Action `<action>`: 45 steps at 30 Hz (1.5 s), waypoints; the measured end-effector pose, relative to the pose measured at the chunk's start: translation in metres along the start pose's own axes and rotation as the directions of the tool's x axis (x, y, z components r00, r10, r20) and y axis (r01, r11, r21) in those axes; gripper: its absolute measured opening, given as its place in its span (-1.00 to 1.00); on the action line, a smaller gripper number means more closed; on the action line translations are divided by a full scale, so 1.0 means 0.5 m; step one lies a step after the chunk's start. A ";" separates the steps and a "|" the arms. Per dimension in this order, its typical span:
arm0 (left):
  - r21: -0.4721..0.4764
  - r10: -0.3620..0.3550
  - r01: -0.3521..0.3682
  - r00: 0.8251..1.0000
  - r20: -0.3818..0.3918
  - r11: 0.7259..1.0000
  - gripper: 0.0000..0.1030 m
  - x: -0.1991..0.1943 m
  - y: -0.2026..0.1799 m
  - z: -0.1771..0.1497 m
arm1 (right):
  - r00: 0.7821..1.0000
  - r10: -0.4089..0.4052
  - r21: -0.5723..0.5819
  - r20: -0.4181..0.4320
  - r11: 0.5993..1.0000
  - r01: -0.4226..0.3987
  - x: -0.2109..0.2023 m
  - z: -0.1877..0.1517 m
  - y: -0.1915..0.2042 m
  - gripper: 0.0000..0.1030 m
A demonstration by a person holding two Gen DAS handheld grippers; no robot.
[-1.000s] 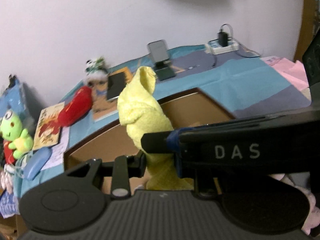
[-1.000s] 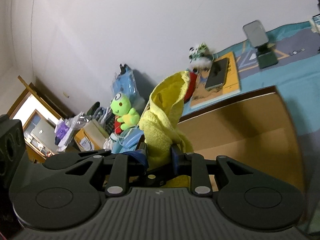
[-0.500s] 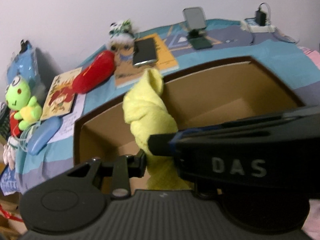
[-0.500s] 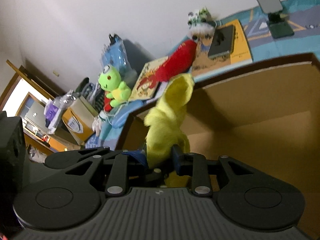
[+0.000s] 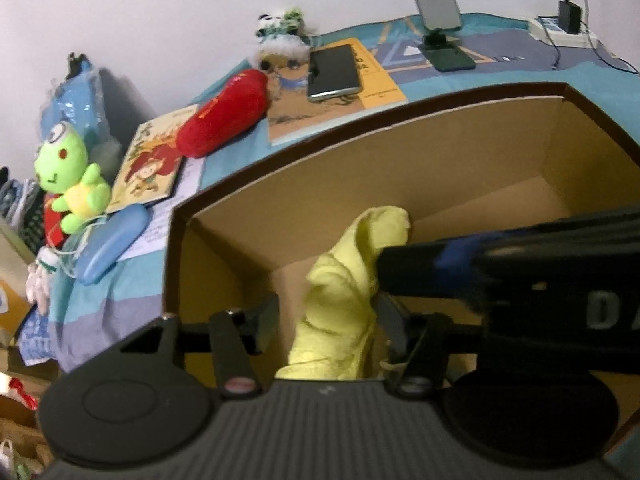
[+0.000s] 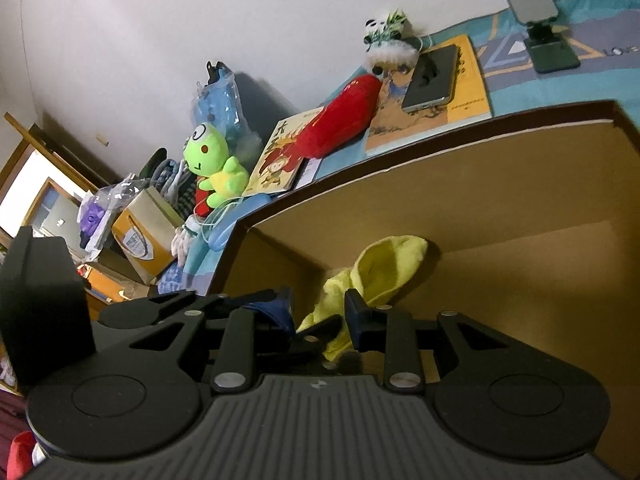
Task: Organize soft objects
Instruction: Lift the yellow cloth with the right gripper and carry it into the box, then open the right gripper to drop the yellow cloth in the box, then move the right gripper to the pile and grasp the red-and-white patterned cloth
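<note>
While the left gripper (image 5: 326,318) opens off the yellow cloth (image 5: 344,296) in the cardboard box (image 5: 440,152), only the right wrist view shows the right gripper (image 6: 320,312) still pinching it.

a plain pale wall (image 5: 168,4) rises behind the surface, lit evenly, with soft shadows cast on it. a bedspread (image 5: 516,64) in teal, blue and grey-purple blocks covers that surface up to the wall. in the right wrist view, a wooden frame (image 6: 24,140) leans or stands at the far left, with a bright pane (image 6: 24,192) beside it. lower down there, brown wooden furniture (image 6: 108,288) shows, partly hidden by clutter.
</note>
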State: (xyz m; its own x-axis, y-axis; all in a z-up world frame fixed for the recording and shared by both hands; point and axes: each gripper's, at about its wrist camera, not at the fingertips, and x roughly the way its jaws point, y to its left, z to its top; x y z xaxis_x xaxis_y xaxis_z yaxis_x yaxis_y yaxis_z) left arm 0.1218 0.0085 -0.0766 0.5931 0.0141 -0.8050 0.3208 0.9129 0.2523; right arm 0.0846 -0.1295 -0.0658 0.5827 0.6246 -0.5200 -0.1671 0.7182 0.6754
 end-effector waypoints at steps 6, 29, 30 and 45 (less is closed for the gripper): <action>-0.028 0.024 -0.024 1.000 0.011 0.999 0.25 -0.021 0.019 -0.005 | 0.998 -0.036 -0.013 0.043 0.999 0.036 -0.040 -0.011 0.002 -0.77; 0.020 -0.156 0.155 0.977 0.142 0.988 0.40 -0.188 -0.054 -0.076 | 0.955 -0.092 -0.069 0.283 0.991 0.116 -0.206 -0.136 0.005 -0.76; 0.038 -0.169 0.165 0.975 0.146 0.986 0.41 -0.196 -0.065 -0.081 | 0.950 -0.096 -0.072 0.297 0.990 0.123 -0.217 -0.143 0.002 -0.76; 0.376 -0.534 0.459 0.836 0.124 0.805 0.66 -0.267 -0.309 -0.112 | 0.862 -0.305 0.082 0.405 0.951 0.298 -0.390 -0.196 -0.118 -0.73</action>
State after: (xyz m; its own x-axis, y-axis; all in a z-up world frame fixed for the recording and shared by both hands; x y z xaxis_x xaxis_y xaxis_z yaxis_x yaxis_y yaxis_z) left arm -0.0482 -0.1116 -0.0383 0.4159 -0.5263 -0.7416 0.8078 0.5883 0.0355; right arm -0.0971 -0.2634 -0.0556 0.8751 0.1954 -0.4428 0.0798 0.8441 0.5302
